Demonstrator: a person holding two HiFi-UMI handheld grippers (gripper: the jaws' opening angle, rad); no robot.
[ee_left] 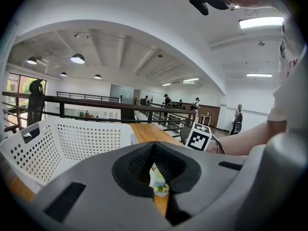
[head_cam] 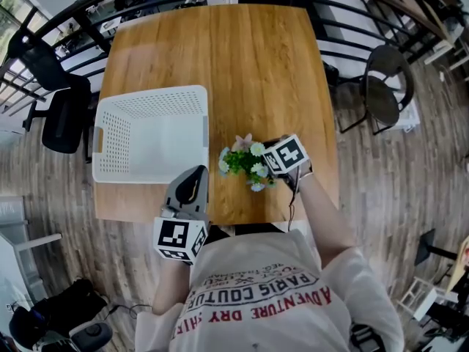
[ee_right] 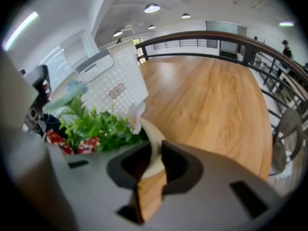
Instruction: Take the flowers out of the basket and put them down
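Observation:
A small bunch of white flowers with green leaves [head_cam: 245, 163] stands in a cream pot [ee_right: 153, 138]. My right gripper [head_cam: 270, 169] is shut on the pot's rim, over the wooden table [head_cam: 249, 72] just right of the white perforated basket [head_cam: 146, 94]. I cannot tell whether the pot touches the tabletop. The basket looks empty in the head view. My left gripper [head_cam: 196, 171] is by the basket's front right corner near the table's front edge, its jaws together with nothing in them. In the left gripper view the flowers [ee_left: 159, 182] show just past its fingertips.
A black office chair [head_cam: 62, 112] stands left of the table, and a round-seat chair [head_cam: 385, 86] stands to its right. A dark railing [head_cam: 352, 13] curves round the far side. The table's front edge is close to my body.

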